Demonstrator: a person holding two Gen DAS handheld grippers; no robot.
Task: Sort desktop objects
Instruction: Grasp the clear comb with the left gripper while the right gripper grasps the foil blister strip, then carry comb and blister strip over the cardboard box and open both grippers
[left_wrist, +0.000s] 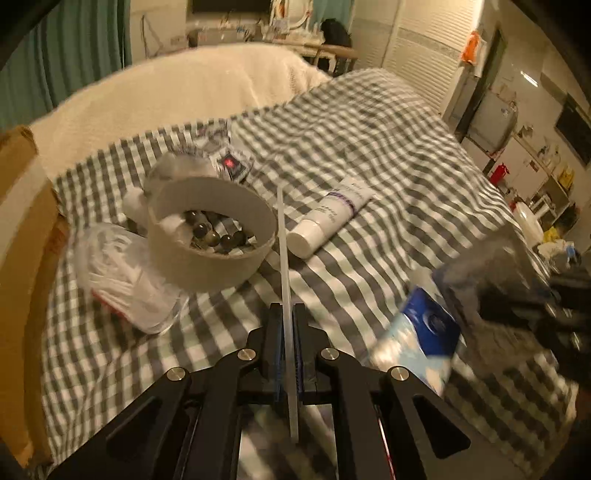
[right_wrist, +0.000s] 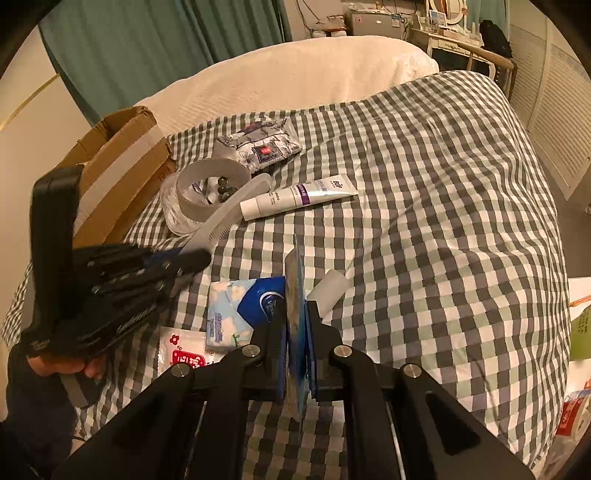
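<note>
From the left wrist, the left gripper (left_wrist: 287, 314) has its fingers clamped on a pale comb (left_wrist: 284, 258), edge-on, beside the round grey box (left_wrist: 212, 243) of beads on the checked bed cover (left_wrist: 369, 147). From the right wrist, the right gripper (right_wrist: 297, 317) has its fingers closed on a thin blue-edged packet (right_wrist: 295, 295), above a tissue pack (right_wrist: 240, 310); a white tube (right_wrist: 295, 195) lies mid-bed, a cardboard box (right_wrist: 122, 162) at the bed's left edge.
</note>
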